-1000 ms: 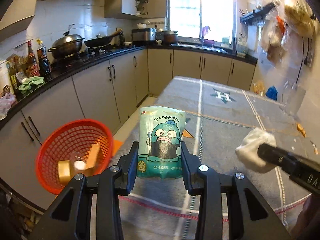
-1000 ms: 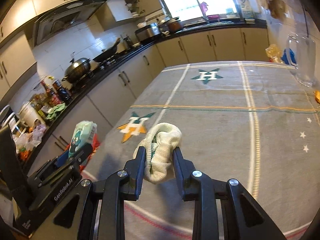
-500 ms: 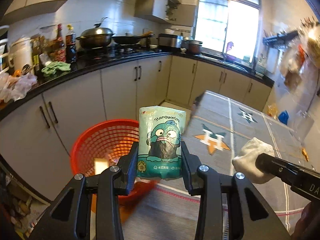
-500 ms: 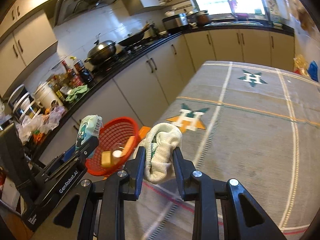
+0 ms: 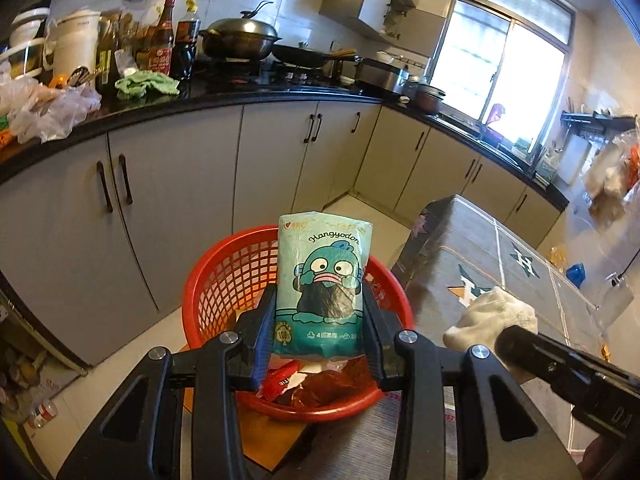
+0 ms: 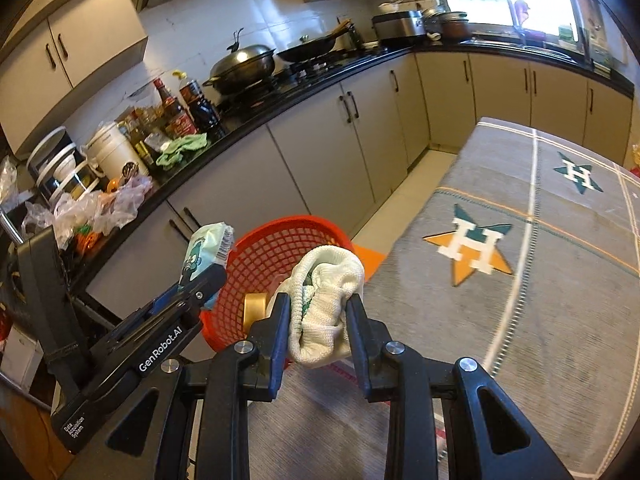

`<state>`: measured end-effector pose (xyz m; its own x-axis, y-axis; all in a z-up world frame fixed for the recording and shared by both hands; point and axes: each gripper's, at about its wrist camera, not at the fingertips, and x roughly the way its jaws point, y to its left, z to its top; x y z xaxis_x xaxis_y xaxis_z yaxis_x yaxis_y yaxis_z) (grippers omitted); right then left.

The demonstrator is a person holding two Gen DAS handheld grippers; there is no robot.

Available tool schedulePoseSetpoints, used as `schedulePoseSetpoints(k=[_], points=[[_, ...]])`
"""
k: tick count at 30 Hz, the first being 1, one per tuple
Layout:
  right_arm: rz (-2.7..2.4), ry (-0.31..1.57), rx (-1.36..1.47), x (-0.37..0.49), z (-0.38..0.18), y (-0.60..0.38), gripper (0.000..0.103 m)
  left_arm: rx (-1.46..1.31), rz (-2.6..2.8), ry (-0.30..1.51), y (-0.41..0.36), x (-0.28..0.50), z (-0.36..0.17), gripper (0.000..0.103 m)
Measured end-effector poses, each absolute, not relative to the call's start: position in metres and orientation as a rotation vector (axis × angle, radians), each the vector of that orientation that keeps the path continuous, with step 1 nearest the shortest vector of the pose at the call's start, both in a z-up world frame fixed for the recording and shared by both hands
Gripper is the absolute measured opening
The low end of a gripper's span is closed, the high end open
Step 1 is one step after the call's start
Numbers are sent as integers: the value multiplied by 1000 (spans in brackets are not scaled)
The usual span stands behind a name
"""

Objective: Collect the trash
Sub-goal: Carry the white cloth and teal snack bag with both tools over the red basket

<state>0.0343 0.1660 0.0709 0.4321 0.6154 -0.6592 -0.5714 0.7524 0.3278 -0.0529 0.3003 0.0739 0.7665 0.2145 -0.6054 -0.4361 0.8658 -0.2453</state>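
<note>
My left gripper (image 5: 319, 312) is shut on a teal tissue pack (image 5: 322, 280) printed with a cartoon fish, held upright over the red mesh basket (image 5: 224, 280). The basket stands on the floor beside the table and holds wrappers and a yellow tape roll (image 6: 255, 308). My right gripper (image 6: 318, 312) is shut on a crumpled white cloth (image 6: 326, 312) with green inside, at the table's edge just right of the basket (image 6: 276, 252). In the right wrist view the left gripper (image 6: 208, 280) and its pack (image 6: 204, 248) show at the left.
A table with a grey star-patterned cloth (image 6: 520, 280) fills the right. Grey cabinets (image 5: 180, 200) under a black counter (image 5: 200, 100) run along the left and back, crowded with bottles, bags and pans. An orange mat (image 6: 370, 258) lies under the basket. Cans lie on the floor (image 5: 40, 412).
Both grippers have swung left from over the table toward the basket. The tissue pack now hangs over the basket, and the cloth has reached the table's edge.
</note>
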Motion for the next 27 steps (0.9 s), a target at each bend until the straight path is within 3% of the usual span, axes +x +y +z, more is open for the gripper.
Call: schedulePoseSetpoints(k=[27], points=[[742,893,46,69,51,211,33,-465,366,710,334,-22,37,38]])
